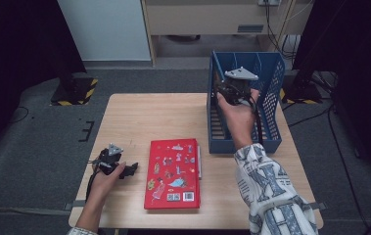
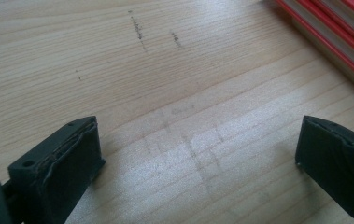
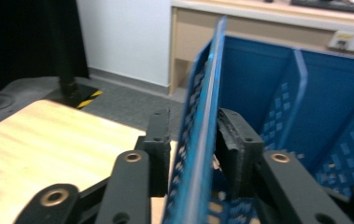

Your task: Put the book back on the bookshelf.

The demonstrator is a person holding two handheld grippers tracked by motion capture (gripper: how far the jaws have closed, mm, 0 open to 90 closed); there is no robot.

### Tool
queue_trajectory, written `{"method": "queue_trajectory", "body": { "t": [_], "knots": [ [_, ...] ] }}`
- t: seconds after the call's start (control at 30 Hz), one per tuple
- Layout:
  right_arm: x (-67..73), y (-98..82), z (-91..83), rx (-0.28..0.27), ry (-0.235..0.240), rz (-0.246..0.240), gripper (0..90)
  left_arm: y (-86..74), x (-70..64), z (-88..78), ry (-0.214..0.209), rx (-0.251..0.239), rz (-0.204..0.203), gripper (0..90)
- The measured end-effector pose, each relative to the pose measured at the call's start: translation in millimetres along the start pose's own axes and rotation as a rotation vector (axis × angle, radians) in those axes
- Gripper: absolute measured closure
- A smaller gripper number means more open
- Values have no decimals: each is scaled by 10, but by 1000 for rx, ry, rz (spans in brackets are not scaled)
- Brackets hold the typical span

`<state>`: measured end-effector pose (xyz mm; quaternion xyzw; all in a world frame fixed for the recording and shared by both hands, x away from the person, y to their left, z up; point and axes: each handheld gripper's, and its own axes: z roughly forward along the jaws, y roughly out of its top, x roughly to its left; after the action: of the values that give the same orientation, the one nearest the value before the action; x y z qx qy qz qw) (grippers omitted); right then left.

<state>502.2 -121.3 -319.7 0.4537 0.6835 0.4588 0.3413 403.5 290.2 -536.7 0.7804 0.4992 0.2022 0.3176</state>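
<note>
Blue perforated file rack (image 1: 271, 93), its wall between right gripper's (image 3: 193, 140) slightly parted fingers.

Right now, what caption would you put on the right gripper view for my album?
The right tool straddles the blue rack's wall, jaws slightly apart, above the table.

In the high view the right tongs (image 1: 228, 93) sit at about one o'clock on the desk (image 1: 139, 117), their tips hidden behind the blue rack (image 1: 271, 83) wall and the hand. The cover pictures on the red book (image 1: 173, 174) are too small to read. In the left gripper view the book (image 2: 333, 42) is cut off at two o'clock by the edge. In the right gripper view the rack wall (image 3: 202, 140) is blurred, so whether the pads touch it cannot be told.
</note>
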Motion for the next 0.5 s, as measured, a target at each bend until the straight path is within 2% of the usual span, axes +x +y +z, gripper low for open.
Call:
{"method": "queue_trajectory", "body": {
  "t": [0.2, 0.5],
  "knots": [
    [94, -66, -34, 21, 45, -8, 608, -2, -3, -1, 1, 0, -1, 0],
    [129, -40, -55, 21, 67, -8, 580, -1, 1, -1, 1, -1, 3, 0]
  ]
}}
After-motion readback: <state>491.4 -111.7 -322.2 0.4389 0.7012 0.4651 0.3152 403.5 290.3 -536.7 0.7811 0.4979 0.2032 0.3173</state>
